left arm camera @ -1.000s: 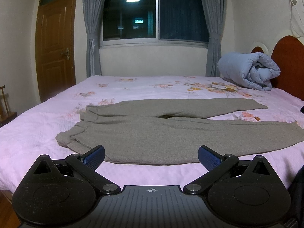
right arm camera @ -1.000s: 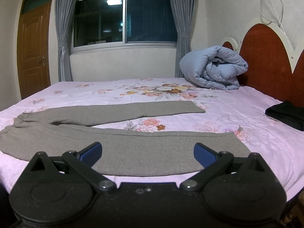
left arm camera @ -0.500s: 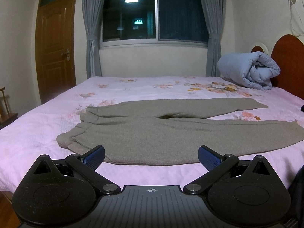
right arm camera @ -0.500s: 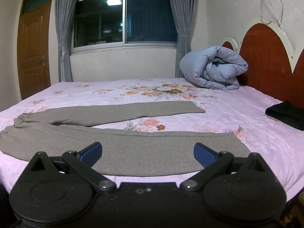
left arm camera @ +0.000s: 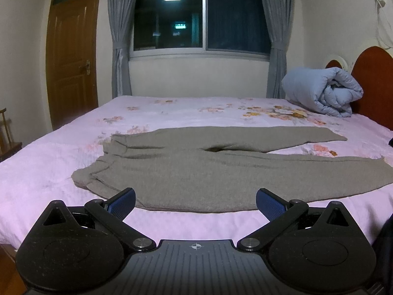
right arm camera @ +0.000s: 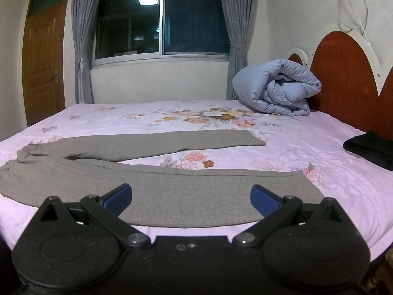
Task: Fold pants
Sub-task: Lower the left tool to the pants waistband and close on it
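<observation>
1. Spread flat on the bed (left arm camera: 49,152): grey pants (left arm camera: 221,169), long axis running left to right along the near edge, waist at the left, legs splayed toward the headboard (right arm camera: 343,73) on the right.
2. Nearest the waist: left gripper (left arm camera: 195,200), jaws spread wide, holding nothing, just short of the pants' near edge.
3. Nearest the near leg's cuff (right arm camera: 302,186): right gripper (right arm camera: 191,198), jaws likewise spread and holding nothing.
</observation>
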